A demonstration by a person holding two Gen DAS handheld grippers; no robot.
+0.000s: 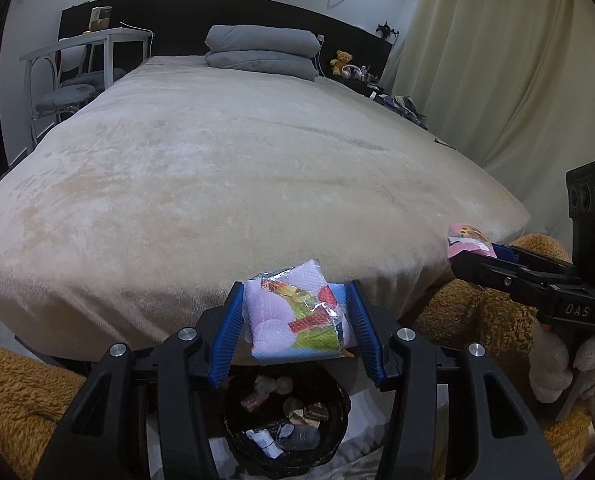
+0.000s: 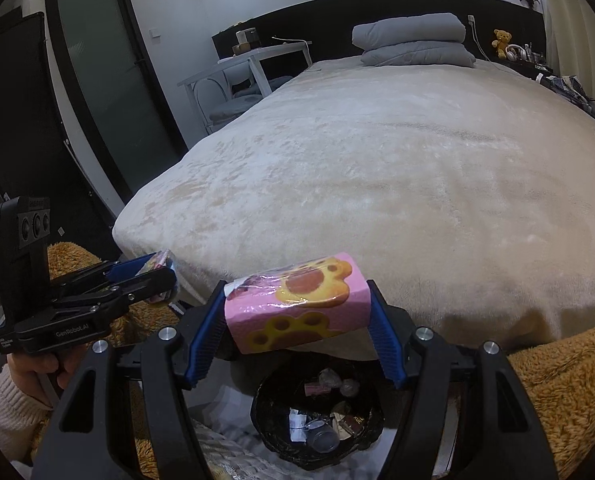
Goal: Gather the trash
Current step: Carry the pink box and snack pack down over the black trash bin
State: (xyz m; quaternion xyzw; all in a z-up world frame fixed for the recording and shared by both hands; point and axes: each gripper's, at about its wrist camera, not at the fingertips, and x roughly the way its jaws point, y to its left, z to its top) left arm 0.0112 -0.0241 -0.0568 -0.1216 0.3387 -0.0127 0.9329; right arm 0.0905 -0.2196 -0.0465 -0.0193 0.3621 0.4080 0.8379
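My left gripper [image 1: 297, 322] is shut on a pale pink and blue tissue packet [image 1: 297, 320] with crinkled colourful wrap, held above a black-lined trash bin [image 1: 287, 420] that holds several scraps. My right gripper [image 2: 297, 312] is shut on a pink packet with yellow paw prints [image 2: 297, 304], also above the bin [image 2: 317, 420]. In the left wrist view the right gripper [image 1: 473, 250] shows at the right edge with its pink packet [image 1: 467, 240]. In the right wrist view the left gripper [image 2: 161, 272] shows at the left with its packet [image 2: 159, 262].
A wide bed [image 1: 237, 168] with a beige plush cover fills the space ahead, with folded grey bedding [image 1: 261, 50] at its head. Brown fuzzy fabric [image 2: 557, 380] lies on both sides of the bin. A white side table [image 1: 85, 44] and chairs stand left of the bed.
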